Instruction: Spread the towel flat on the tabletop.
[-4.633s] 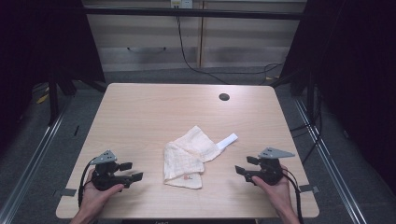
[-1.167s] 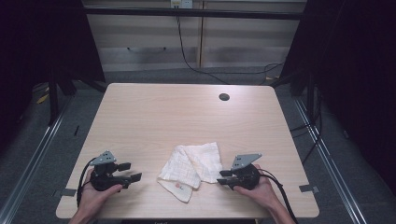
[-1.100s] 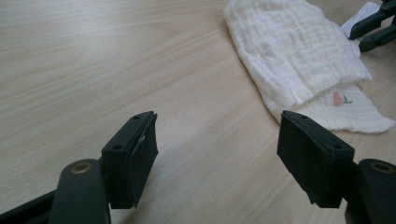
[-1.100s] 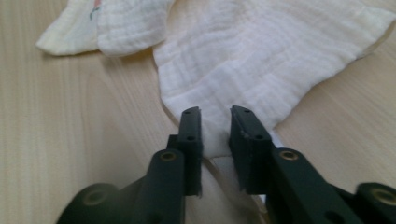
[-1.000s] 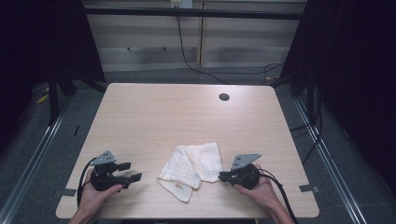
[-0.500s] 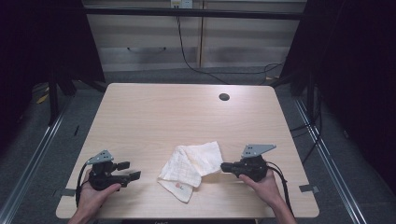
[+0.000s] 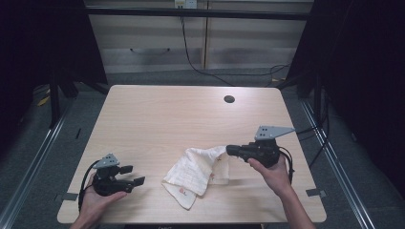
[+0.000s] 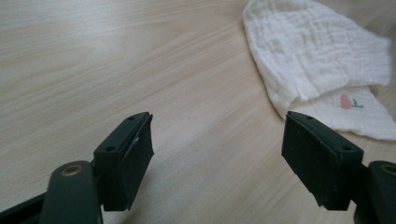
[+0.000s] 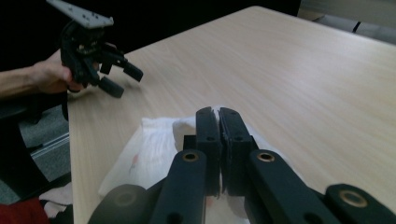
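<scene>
Right tongs [image 9: 218, 122] have their jaws pressed together, and a thin sliver of white cloth [image 7: 198, 168] seems to be caught between the tips; from the right gripper view the pinch is slight, so I can't be sure how much fabric is really held. In the high view these tongs [image 7: 230, 150] sit at the cloth's upper right corner, raised a little off the bench [image 7: 181, 114], with the person's right hand [image 7: 270, 169] behind them.

Left tongs [image 8: 217, 144] stand wide apart and hold nothing; they rest low over bare wood near the front left of the bench, well apart from the cloth, whose nearest edge lies off to their right.

The cloth itself lies crumpled and partly doubled over near the front middle of the bench, one layer lapped across another, a small printed mark [image 8: 348, 101] showing on the lower layer.

To do this step well, I would judge that the corner should be drawn out slowly and kept low, so the thin grip does not slip. The left tongs should come in to take the opposite, near corner before any hard pull, giving the fabric tension from both ends rather than dragging the whole heap across the wood.
</scene>
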The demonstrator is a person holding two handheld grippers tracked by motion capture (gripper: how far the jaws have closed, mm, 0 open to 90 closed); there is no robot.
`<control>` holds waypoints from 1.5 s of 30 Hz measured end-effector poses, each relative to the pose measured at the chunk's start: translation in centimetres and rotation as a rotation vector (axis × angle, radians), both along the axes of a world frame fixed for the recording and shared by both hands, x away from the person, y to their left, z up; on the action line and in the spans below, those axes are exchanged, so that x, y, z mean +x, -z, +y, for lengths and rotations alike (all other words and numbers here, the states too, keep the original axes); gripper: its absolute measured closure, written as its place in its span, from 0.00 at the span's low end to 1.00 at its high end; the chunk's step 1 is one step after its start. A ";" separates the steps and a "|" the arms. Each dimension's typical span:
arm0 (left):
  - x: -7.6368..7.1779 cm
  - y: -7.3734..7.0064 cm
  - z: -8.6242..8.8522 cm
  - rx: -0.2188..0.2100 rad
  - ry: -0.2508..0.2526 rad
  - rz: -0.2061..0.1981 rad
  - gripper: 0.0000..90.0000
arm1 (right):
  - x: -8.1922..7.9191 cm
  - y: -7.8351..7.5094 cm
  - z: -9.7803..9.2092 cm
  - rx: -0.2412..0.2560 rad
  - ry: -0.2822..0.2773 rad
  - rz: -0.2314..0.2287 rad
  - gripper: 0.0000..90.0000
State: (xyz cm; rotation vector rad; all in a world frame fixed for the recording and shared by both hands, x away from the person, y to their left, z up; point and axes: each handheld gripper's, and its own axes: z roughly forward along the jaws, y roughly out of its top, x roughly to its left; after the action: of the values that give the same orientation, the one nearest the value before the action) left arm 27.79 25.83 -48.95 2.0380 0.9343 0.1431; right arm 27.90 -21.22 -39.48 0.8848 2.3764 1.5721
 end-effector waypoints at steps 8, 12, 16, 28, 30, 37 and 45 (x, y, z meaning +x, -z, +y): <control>-0.1 -0.2 0.2 -0.040 0.019 -0.007 0.27 | 2.3 -2.2 0.1 0.034 0.052 -0.020 0.98; -0.1 -0.2 0.2 -0.041 0.022 -0.009 0.28 | 4.4 -1.2 -0.2 0.017 0.101 0.025 0.98; -0.1 -0.2 -0.1 -0.015 0.001 -0.020 0.29 | 5.6 -0.3 -0.4 0.016 0.112 0.048 0.98; -0.2 -2.0 -7.9 -0.035 0.315 -0.016 0.49 | 6.9 1.0 -0.2 0.035 0.103 0.062 0.98; -0.2 -2.2 -9.5 -0.035 0.347 -0.022 0.53 | 7.1 1.1 -0.2 0.033 0.106 0.065 0.98; -1.0 -2.2 -13.7 -0.034 0.443 -0.017 0.64 | 7.4 1.4 -0.6 0.024 0.125 0.073 0.98; -1.1 -1.2 -16.2 -0.017 0.490 -0.004 0.72 | 7.7 2.1 -0.4 0.024 0.123 0.091 0.98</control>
State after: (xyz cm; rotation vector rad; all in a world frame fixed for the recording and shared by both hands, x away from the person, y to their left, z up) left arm 26.73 9.63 -47.73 2.1856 0.4095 -0.1268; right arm 35.61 -21.57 -41.54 1.1070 2.3173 1.5475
